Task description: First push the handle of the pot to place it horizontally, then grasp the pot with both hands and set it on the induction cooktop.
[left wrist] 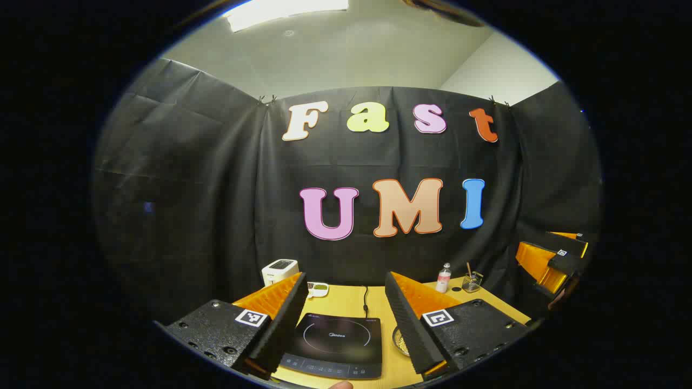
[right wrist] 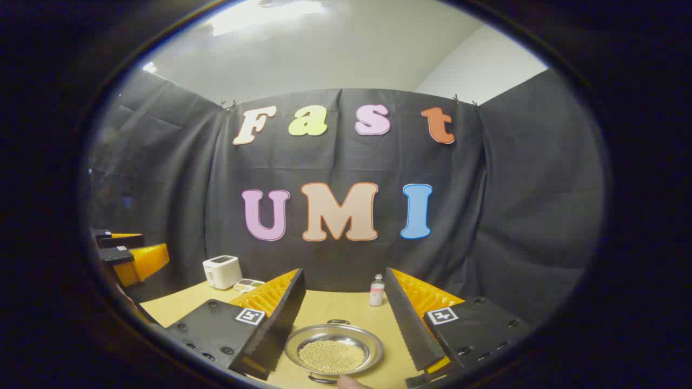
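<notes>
**Pre-contact inspection: both grippers raised, pot untouched**

Hovering above the tan wooden table (right wrist: 335, 308), both tools are clear of any object. The left gripper (left wrist: 346, 302) has its jaws spread wide and empty; between its fingers lies the flat black glass induction cooktop (left wrist: 335, 346), with a power cord running away toward the wall. The right gripper (right wrist: 343, 300) is likewise spread wide with nothing held; directly below it sits the shallow round stainless-steel pot (right wrist: 334, 350), filled with small yellowish grains and carrying a dark loop handle on its far rim and another on its near rim.

The pot's edge also shows in the left gripper view, just right of the cooktop, so the two items lie close together. Neither step of the task appears started.

Other items noted: a white boxy toaster (right wrist: 221, 271), a small clear bottle with a pink label (right wrist: 377, 292), and a wire holder with utensils (left wrist: 472, 282), all at the back of the table.

Risks, as judged from this position:
- A hard shove on a handle may spin or slide the light pot and scatter grains.
- Uneven lifting by the two grippers would tilt the shallow pot and spill its contents.
- A thin rim may slip from the fingers if gripped shallowly.
- The pot could land off-centre on the cooktop.
</notes>
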The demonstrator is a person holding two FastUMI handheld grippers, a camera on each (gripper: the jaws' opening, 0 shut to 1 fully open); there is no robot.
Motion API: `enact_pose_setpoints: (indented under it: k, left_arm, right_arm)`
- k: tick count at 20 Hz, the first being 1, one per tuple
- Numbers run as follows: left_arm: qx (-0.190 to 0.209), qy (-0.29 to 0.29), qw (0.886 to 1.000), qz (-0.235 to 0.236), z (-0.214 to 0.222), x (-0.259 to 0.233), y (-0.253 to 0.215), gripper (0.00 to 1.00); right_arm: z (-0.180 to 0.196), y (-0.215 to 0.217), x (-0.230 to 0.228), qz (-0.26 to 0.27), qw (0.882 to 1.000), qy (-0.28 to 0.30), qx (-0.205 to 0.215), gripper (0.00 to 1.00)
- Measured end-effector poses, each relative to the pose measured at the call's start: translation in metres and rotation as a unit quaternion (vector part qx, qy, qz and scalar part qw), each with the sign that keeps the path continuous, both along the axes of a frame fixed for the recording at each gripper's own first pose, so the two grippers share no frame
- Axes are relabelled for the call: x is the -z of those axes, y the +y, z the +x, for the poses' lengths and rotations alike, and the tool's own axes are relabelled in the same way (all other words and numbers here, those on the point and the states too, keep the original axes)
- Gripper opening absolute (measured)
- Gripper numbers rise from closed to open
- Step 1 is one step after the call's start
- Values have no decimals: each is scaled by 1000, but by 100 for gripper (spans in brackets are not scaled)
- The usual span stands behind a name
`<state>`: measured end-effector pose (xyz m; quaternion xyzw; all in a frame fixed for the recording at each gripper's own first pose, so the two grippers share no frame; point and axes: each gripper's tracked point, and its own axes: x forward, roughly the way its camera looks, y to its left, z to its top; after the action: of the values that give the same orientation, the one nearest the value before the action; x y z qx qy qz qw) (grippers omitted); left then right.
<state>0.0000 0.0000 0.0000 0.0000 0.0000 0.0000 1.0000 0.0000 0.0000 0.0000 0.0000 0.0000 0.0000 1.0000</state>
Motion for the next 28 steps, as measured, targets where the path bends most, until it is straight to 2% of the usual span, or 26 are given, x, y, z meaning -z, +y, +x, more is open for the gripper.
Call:
enact_pose_setpoints:
  k: [2, 5, 8, 10, 20, 28]
  left_arm:
    - [6, -6, 1000, 10, 4, -3, 7, 87]
    - [13, -19, 1000, 5, 10, -9, 15, 89]
    - [22, -3, 1000, -6, 13, 5, 18, 91]
    - [24, -4, 1000, -7, 17, 5, 24, 89]
    - [44, 4, 999, -1, 28, 12, 30, 91]
    - [35, 5, 999, 2, 31, 13, 42, 91]
  right_arm:
    - [4, 13, 6, 9, 1000, 13, -2, 92]
    - [9, 22, 14, -13, 1000, 24, 0, 93]
    - [11, 43, 29, 17, 998, 55, -23, 93]
    - [13, 45, 33, 34, 997, 73, -22, 93]
    - [12, 54, 36, 27, 997, 78, -8, 92]
    - [13, 64, 54, 25, 995, 100, -13, 92]
